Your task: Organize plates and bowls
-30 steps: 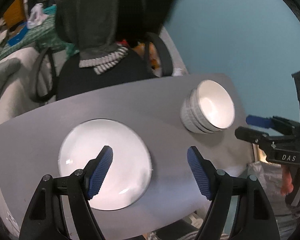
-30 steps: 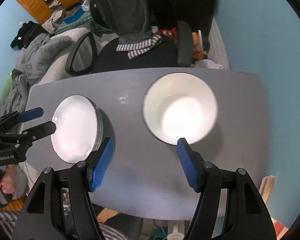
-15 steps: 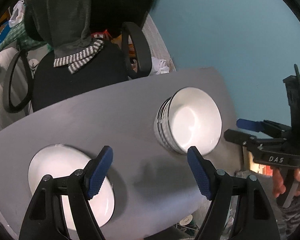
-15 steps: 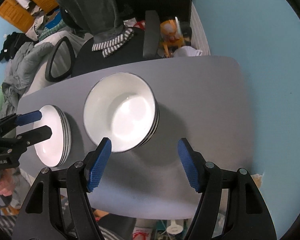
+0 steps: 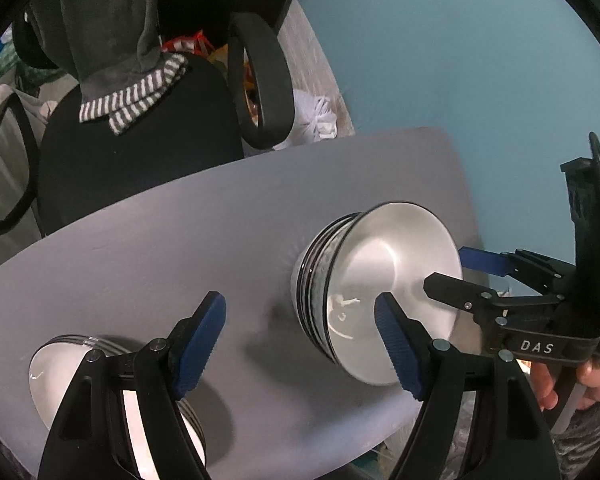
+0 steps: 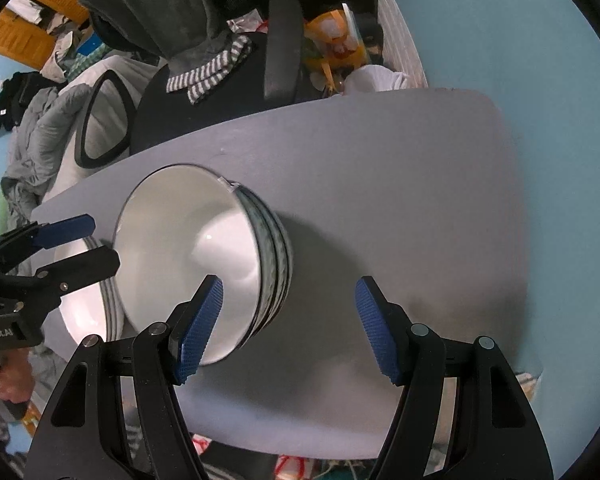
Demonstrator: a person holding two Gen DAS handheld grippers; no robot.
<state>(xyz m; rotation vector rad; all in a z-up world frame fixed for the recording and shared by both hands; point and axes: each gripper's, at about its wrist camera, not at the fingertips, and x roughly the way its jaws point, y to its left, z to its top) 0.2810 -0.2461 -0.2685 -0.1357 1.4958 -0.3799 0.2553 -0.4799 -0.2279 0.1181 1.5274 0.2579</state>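
A stack of white bowls with dark rims (image 5: 380, 280) stands on the grey table (image 5: 172, 248). A stack of white plates (image 5: 52, 364) lies at the table's near left edge. My left gripper (image 5: 300, 340) is open and empty above the table between the two stacks, its right finger in front of the bowls. In the right wrist view my right gripper (image 6: 288, 328) is open and empty, its left finger in front of the bowls (image 6: 204, 248) and bare table (image 6: 400, 200) between its fingers. The plates (image 6: 80, 316) lie left of the bowls, under the left gripper (image 6: 88, 242).
A black office chair (image 5: 148, 136) with a grey striped garment over it stands behind the table. A blue wall (image 5: 460, 60) lies to the right. Bedding and clothes (image 6: 32, 148) are heaped at the left, with floor clutter (image 6: 336, 44) beyond the table's far edge.
Both grippers have moved right and down towards the table. The plates have slid to the left edge of both views and the bowls look larger. Both grippers stayed open.
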